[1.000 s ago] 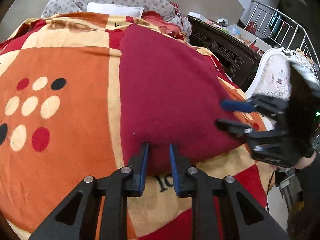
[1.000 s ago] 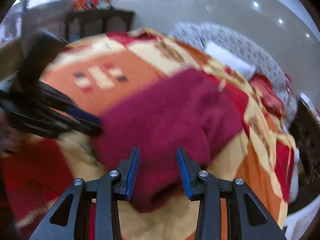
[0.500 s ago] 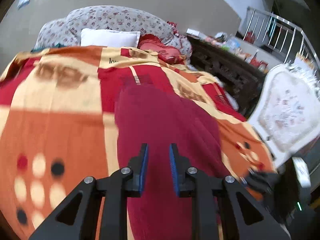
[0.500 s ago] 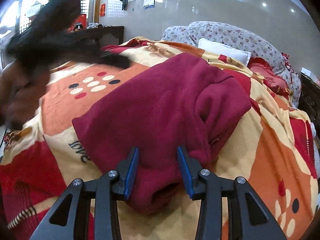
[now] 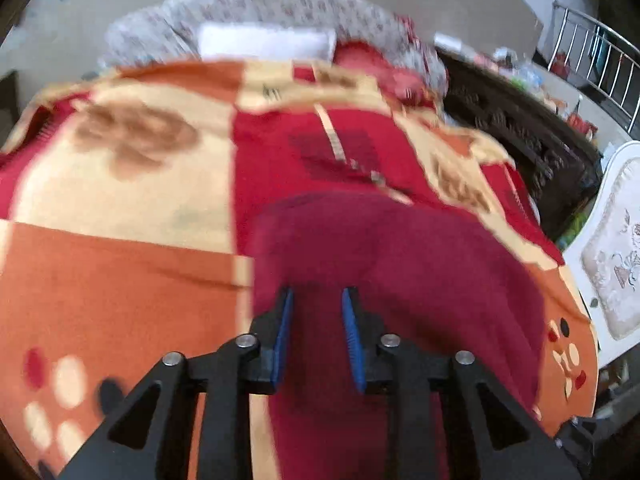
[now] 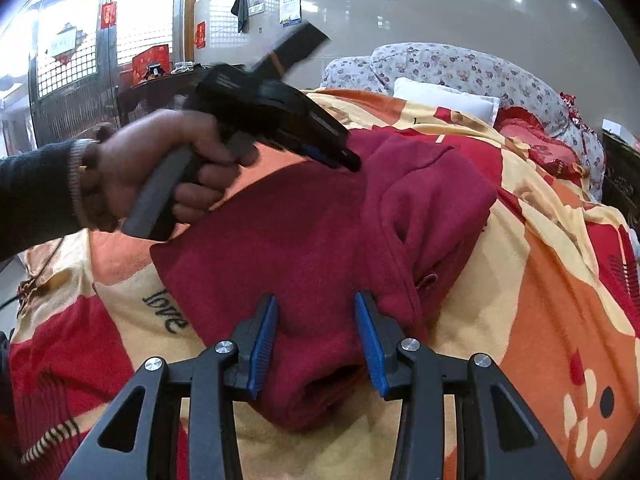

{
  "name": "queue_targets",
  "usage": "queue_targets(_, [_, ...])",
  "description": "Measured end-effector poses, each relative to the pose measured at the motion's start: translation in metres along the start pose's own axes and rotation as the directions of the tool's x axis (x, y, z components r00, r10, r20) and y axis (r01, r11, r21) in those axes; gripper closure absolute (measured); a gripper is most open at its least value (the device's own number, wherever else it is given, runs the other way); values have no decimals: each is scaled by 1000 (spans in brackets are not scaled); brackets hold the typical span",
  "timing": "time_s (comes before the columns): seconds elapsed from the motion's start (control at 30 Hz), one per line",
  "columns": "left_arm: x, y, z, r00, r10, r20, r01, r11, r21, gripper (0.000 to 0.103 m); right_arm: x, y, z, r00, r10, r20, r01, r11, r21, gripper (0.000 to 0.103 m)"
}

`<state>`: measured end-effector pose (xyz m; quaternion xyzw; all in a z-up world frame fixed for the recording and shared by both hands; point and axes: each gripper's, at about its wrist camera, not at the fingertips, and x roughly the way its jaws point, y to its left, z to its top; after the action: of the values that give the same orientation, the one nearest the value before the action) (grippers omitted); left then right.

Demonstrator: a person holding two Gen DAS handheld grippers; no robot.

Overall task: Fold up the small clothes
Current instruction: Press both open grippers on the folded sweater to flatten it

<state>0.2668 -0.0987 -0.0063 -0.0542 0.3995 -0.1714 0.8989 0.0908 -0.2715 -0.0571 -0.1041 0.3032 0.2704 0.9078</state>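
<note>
A maroon fleece garment (image 6: pixel 320 240) lies on the bed, partly folded, with a flap (image 6: pixel 436 192) doubled over at its right. My right gripper (image 6: pixel 316 340) stands open over the garment's near end, whose tube opening (image 6: pixel 332 384) shows below the fingers; the cloth runs under both fingers, not pinched. A hand (image 6: pixel 152 168) holds my left gripper (image 6: pixel 344 158) over the garment's far part. In the blurred left wrist view that gripper (image 5: pixel 316 320) hangs above the maroon cloth (image 5: pixel 400 264), its jaws opening, and I see no cloth pinched between the pads.
A patterned orange, cream and red blanket (image 6: pixel 560 300) covers the bed. A white pillow (image 6: pixel 444 100) and floral cushions (image 6: pixel 460 68) lie at the head. A dark carved cabinet (image 5: pixel 520 128) and a white padded chair (image 5: pixel 616 248) stand along the bed's right side.
The left gripper swept from the garment's near edge across it towards the head of the bed, and its jaws have widened. The right gripper stayed over the near end; its view rolled level.
</note>
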Motion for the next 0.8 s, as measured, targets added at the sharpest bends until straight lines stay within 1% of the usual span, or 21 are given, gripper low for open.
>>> queue_targets(0.07, [-33, 2, -10, 998, -20, 51, 22, 999, -23, 54, 0, 3, 0, 1000, -10, 0, 10, 1000, -10, 59])
queue_targets(0.1, [-50, 3, -18, 997, -29, 66, 32, 999, -38, 50, 0, 3, 0, 1000, -11, 0, 11, 1000, -10, 59])
queue_targets(0.2, [-86, 4, -39, 996, -42, 74, 44, 998, -33, 49, 0, 5, 0, 1000, -12, -4, 12, 1000, -11, 59])
queue_targets(0.3, [-112, 4, -58, 997, -29, 74, 29, 1000, -3, 48, 0, 9, 1, 1000, -29, -12, 29, 999, -24, 59])
queue_targets(0.33, [-118, 5, -65, 998, -22, 67, 22, 1000, 1, 47, -1, 11, 1, 999, -36, -13, 36, 999, -27, 59])
queue_targets(0.37, [-122, 8, -71, 998, -16, 59, 17, 1000, -4, 44, -1, 11, 1, 999, -43, -14, 42, 999, -29, 59])
queue_targets(0.43, [-127, 14, -83, 999, -18, 49, 19, 1000, -24, 38, -1, 12, 1, 998, -54, -20, 53, 998, -27, 59])
queue_targets(0.47, [-129, 18, -90, 999, -20, 45, 21, 999, -35, 37, -1, 11, 1, 998, -56, -22, 56, 998, -24, 59])
queue_targets(0.6, [-134, 40, -119, 1000, -19, 22, 21, 993, -116, 37, -2, 9, 2, 998, -62, -28, 62, 998, -13, 59])
queue_targets(0.7, [-134, 51, -135, 1000, -11, 27, 15, 987, -159, 37, -1, 9, 2, 997, -76, -27, 75, 997, -16, 59])
queue_targets(0.8, [-131, 51, -148, 999, -1, 46, 8, 989, -147, 37, 0, 14, 2, 994, -102, -28, 101, 994, -32, 59])
